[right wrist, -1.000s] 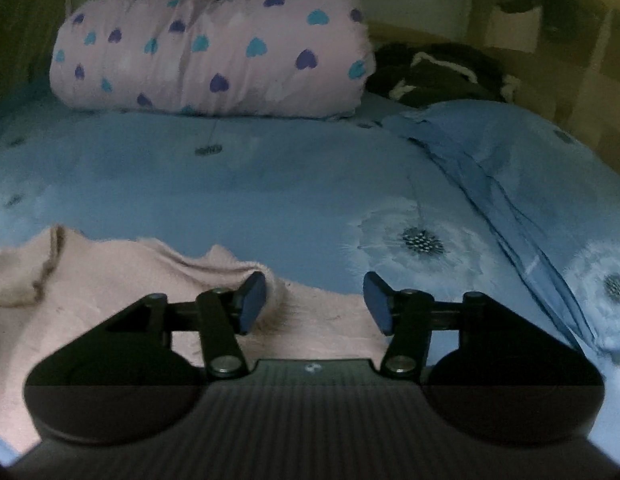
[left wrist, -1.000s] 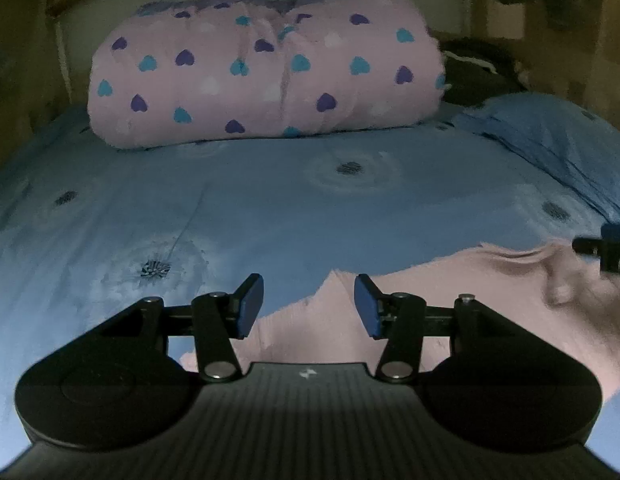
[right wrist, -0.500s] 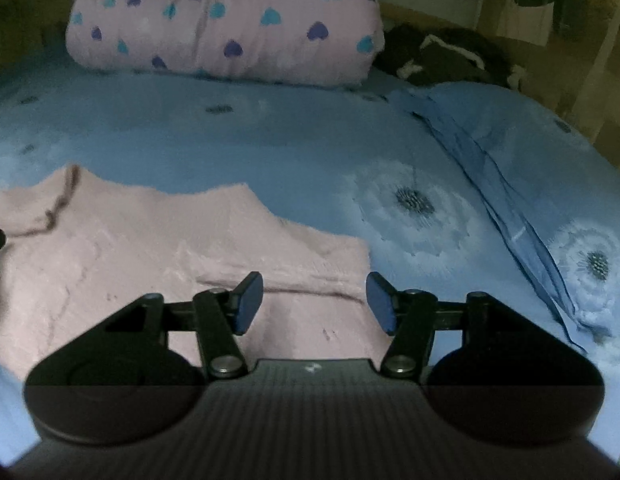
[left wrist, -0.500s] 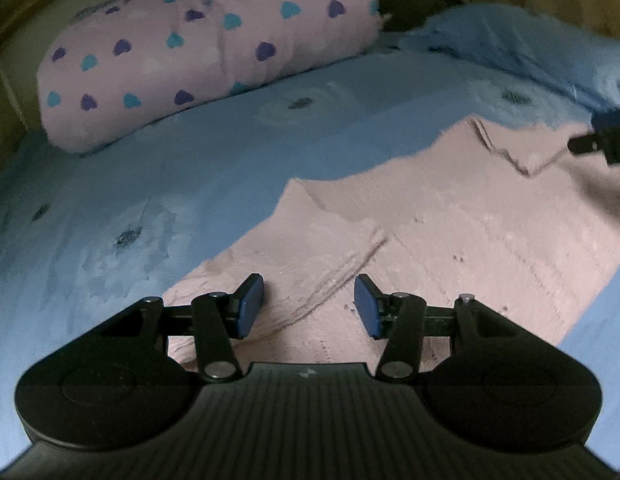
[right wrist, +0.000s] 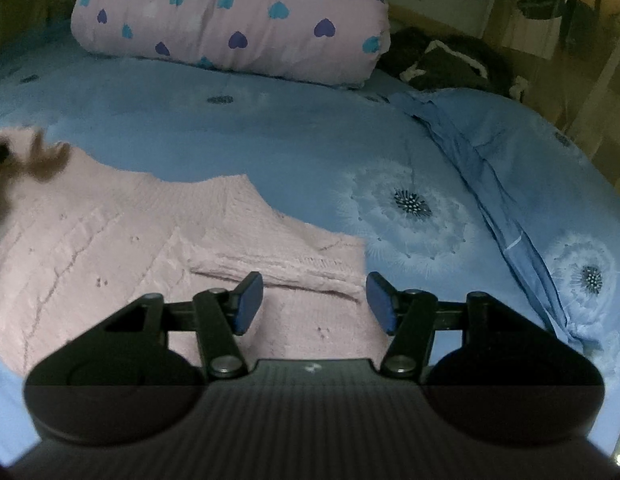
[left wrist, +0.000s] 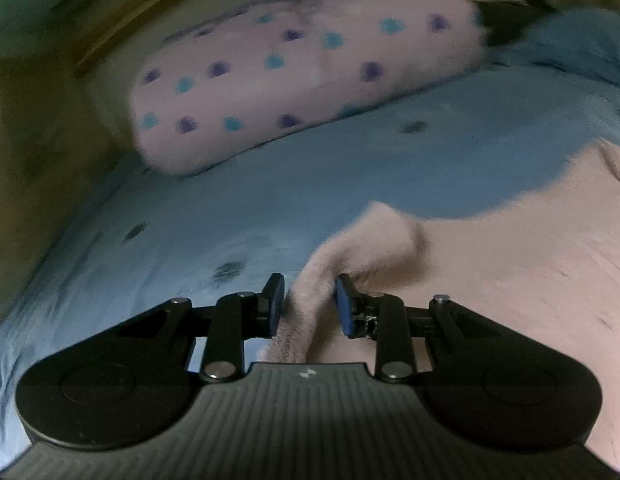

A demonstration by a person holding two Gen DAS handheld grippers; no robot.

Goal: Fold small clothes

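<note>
Pink knitted sweater (right wrist: 121, 248) lies spread flat on the bed (right wrist: 310, 136), toward its near left part in the right wrist view, with one sleeve folded across the body.

We see the left claw (left wrist: 307, 300) closing on a raised ridge of the sweater (left wrist: 490, 280): a bunched fold of pink knit stands up between the two blue pads, touching the right pad, while a thin gap shows at the left pad (left wrist: 274, 304). We cannot say that the fabric is pinched tight yet. The left wrist view is blurred.

We see the right claw (right wrist: 314, 300) about half open, its blue pads well apart and holding nothing. It hovers over the near right part of the sweater, close to the folded sleeve's cuff edge, which runs between the fingertips. We cannot tell whether the pads touch the knit.

The bed carries a blue sheet printed with pale dandelion heads. At its far end rests a rolled pink quilt (right wrist: 233, 16) with blue and purple hearts. To the right of the quilt sits a dark bundle of cloth (right wrist: 450, 64), and nearer, on the right, a crumpled blue cover (right wrist: 530, 168) lies over the sheet. Wooden furniture stands beyond the bed on the right, in dim light.
</note>
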